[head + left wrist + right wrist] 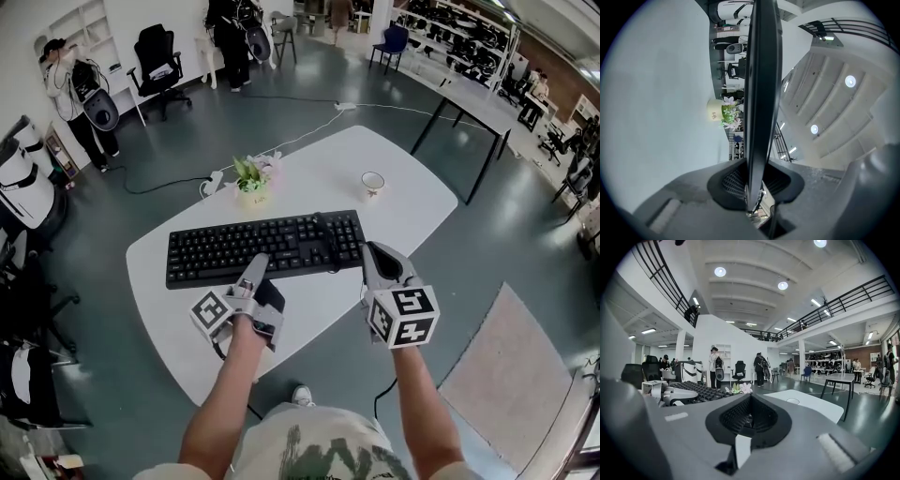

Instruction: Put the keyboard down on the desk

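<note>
Head view: the black keyboard [267, 248] lies lengthwise over the white desk [309, 319]. The left gripper [255, 272] is at its near edge and the right gripper [375, 258] at its right end.

Left gripper view: the left gripper [752, 187] is clamped on the keyboard [761, 93], seen edge-on, with a gap between it and the desk [656, 117].

Right gripper view: the right gripper [749, 420] has its jaws drawn together. The keyboard [701, 391] sits to their left.

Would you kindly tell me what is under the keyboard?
The white desk. The left gripper clamps the keyboard clear above it, as the left gripper view shows. The desk patch directly beneath is covered in the head view.
</note>
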Available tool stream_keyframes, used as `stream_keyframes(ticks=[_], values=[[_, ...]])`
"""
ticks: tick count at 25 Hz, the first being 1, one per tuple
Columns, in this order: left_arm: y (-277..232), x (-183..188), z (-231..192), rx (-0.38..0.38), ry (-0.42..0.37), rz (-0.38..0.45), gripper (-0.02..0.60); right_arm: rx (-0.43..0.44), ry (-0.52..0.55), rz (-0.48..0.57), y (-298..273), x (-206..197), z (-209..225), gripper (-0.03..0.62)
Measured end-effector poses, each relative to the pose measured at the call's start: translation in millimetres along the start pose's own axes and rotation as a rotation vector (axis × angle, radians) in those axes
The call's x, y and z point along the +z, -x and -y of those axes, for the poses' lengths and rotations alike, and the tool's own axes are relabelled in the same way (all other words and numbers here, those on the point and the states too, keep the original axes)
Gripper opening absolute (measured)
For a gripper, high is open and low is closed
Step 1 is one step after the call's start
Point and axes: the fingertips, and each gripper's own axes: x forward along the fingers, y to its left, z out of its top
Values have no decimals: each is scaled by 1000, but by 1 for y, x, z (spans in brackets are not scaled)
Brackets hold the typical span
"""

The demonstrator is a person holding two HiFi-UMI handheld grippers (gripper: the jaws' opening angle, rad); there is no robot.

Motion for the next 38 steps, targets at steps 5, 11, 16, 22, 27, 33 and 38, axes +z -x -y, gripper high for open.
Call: stream_keyframes(ticks=[5, 11, 16, 22, 27, 33, 38], values=[[-6, 5, -15, 0, 8, 2, 90, 15, 7, -9, -15, -5, -2, -2], [-14, 6, -29, 1, 13, 33, 89, 41, 20, -5, -30, -9, 7, -2], [-30, 5, -30, 11, 26, 73, 91, 93, 25, -4, -53, -6, 19, -2], [-58, 2, -37, 27, -8, 148, 91, 209, 30, -6, -95, -5, 40, -2], [-80, 0, -33, 51, -30, 241, 91, 331, 48, -14, -135, 9, 56, -2], [-98, -2, -29, 61, -50, 356, 91, 469, 59, -31, -170, 15, 65, -2], [-111, -9, -29, 61, -65, 427, 91, 556, 68, -34, -191, 19, 75, -2]])
